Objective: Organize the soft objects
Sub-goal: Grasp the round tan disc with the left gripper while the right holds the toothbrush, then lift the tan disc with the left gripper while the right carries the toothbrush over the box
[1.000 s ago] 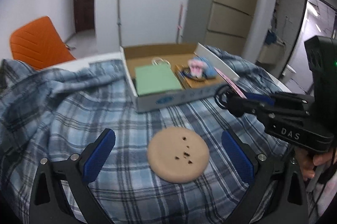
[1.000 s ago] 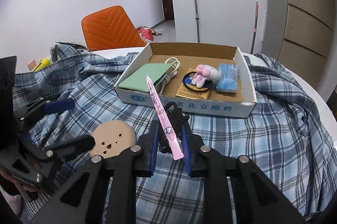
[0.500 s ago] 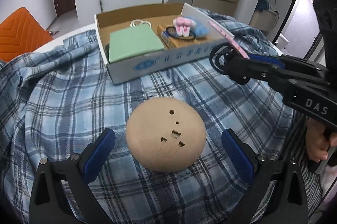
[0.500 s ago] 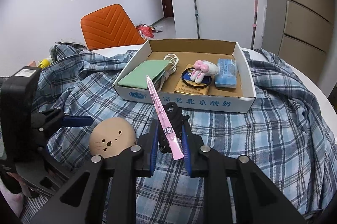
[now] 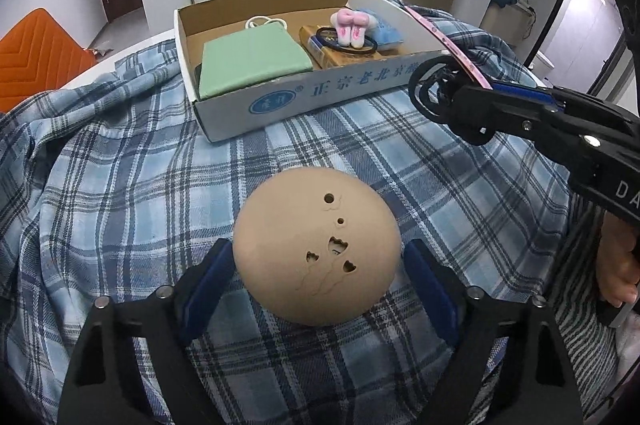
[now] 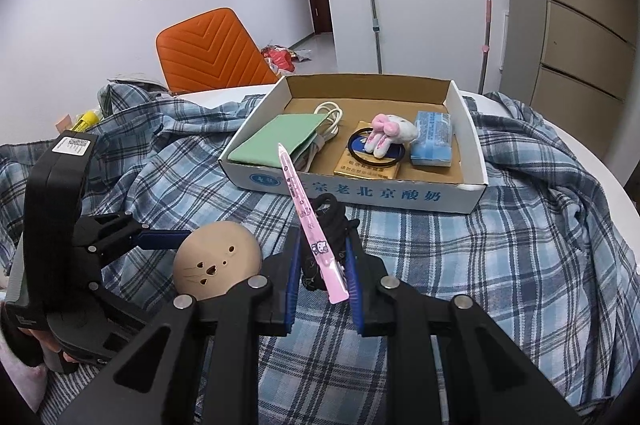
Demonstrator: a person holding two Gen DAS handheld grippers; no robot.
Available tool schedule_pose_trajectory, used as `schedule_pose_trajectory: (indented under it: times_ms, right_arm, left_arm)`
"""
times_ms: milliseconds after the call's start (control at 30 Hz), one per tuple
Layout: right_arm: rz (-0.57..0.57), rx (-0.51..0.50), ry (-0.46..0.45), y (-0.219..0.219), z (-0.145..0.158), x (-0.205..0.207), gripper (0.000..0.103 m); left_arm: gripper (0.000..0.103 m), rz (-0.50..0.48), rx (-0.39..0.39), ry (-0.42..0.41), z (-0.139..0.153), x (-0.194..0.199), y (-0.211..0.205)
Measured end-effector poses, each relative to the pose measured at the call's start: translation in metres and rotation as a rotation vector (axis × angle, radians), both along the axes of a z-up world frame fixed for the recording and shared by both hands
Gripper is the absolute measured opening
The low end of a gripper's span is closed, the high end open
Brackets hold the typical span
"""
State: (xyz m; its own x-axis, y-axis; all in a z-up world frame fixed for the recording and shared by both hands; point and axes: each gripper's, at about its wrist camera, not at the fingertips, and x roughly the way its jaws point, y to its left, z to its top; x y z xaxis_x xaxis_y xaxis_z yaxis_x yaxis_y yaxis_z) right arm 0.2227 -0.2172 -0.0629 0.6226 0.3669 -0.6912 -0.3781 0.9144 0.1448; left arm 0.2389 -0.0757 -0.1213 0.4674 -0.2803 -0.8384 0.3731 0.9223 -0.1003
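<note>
A tan round soft toy point(image 5: 316, 249) with a cut-out face lies on the blue plaid cloth point(image 5: 120, 185). My left gripper point(image 5: 316, 273) is open, its blue pads on either side of the toy, close to it. The toy also shows in the right wrist view point(image 6: 218, 259). My right gripper point(image 6: 323, 265) is shut on a pink hair clip point(image 6: 310, 229) and a black hair tie point(image 6: 332, 221), held above the cloth in front of the box. It shows in the left wrist view point(image 5: 452, 93) too.
A shallow cardboard box point(image 6: 476, 161) stands behind, holding a green pouch point(image 6: 280, 139), a white cable, a pink plush bunny point(image 6: 386, 133), a blue tissue pack point(image 6: 432, 139) and a yellow packet. An orange chair point(image 6: 208, 53) stands beyond the table.
My left gripper has moved forward and down, so its pads now flank the tan toy and have narrowed around it. The right gripper has stayed nearly still with the clip.
</note>
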Motion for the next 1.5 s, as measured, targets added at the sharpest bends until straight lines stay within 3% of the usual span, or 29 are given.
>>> schedule_pose_trajectory:
  times_ms: [200,567,867,1000,1267,1500]
  right_arm:
    - [-0.006,0.002,-0.001,-0.001,0.0,0.001,0.02]
    - [-0.023,0.021,-0.068,-0.004,0.009,-0.004,0.02]
    - [-0.053,0.028,-0.126,-0.009,0.018,-0.009,0.02]
    - [-0.076,-0.004,-0.19,-0.009,0.04,-0.013,0.02]
    - [-0.085,0.058,-0.311,-0.019,0.11,-0.01,0.02]
    - [-0.188,0.048,-0.435,-0.021,0.155,0.02,0.02]
  left_arm:
    - [0.08,0.002,0.02,-0.062,0.007,-0.007,-0.002]
    - [0.08,0.019,-0.089,-0.301,0.043,-0.035,0.016]
    - [0.08,0.075,-0.084,-0.443,0.069,-0.055,0.016]
    - [0.08,0.105,-0.105,-0.51,0.093,-0.064,0.016]
    - [0.08,0.111,-0.119,-0.622,0.161,-0.066,0.003]
    - [0.08,0.182,-0.165,-0.711,0.21,-0.046,-0.005]
